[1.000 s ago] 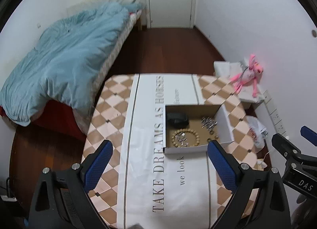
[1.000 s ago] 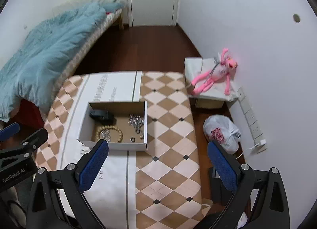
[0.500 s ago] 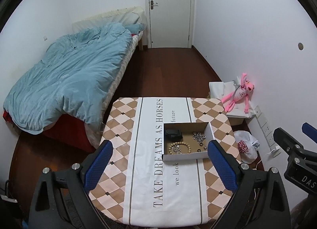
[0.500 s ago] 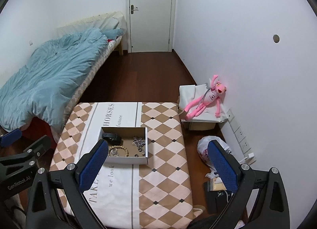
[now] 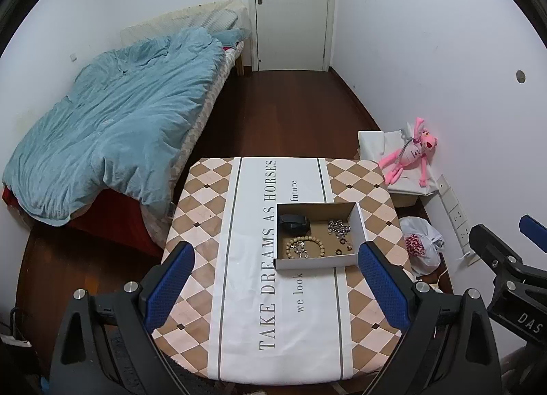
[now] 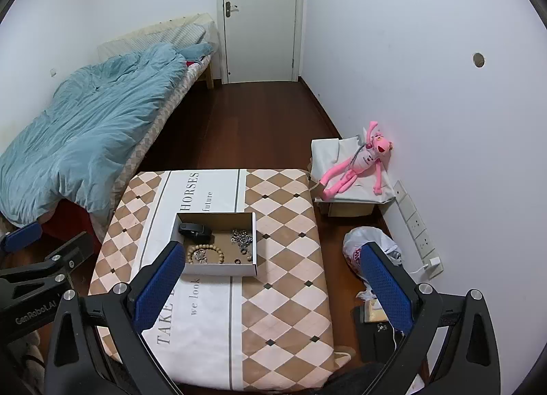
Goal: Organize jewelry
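Observation:
A shallow white cardboard box (image 5: pixel 362 220) (image 6: pixel 254 234) sits on the table's printed cloth. Inside lie a wooden bead bracelet (image 5: pixel 305 247) (image 6: pixel 204 253), a dark band (image 5: pixel 293 222) (image 6: pixel 195 230), a silver chain pile (image 5: pixel 338 226) (image 6: pixel 242 237) and small rings. My left gripper (image 5: pixel 277 289) is open and empty, high above the table's near side. My right gripper (image 6: pixel 270 284) is open and empty, high above the table to the box's right. Each gripper shows at the other view's edge.
The table (image 5: pixel 205 196) has a checkered cloth with a white text strip. A bed with a blue duvet (image 5: pixel 112 128) is at the left. A pink plush toy (image 6: pixel 355 162) on a covered box, a plastic bag (image 6: pixel 369 248) and wall sockets are at the right. A closed door (image 5: pixel 290 8) is at the back.
Both grippers have risen and pulled back from the table, so the box looks smaller and more of the room shows. Both stay open and empty. The box contents have not moved.

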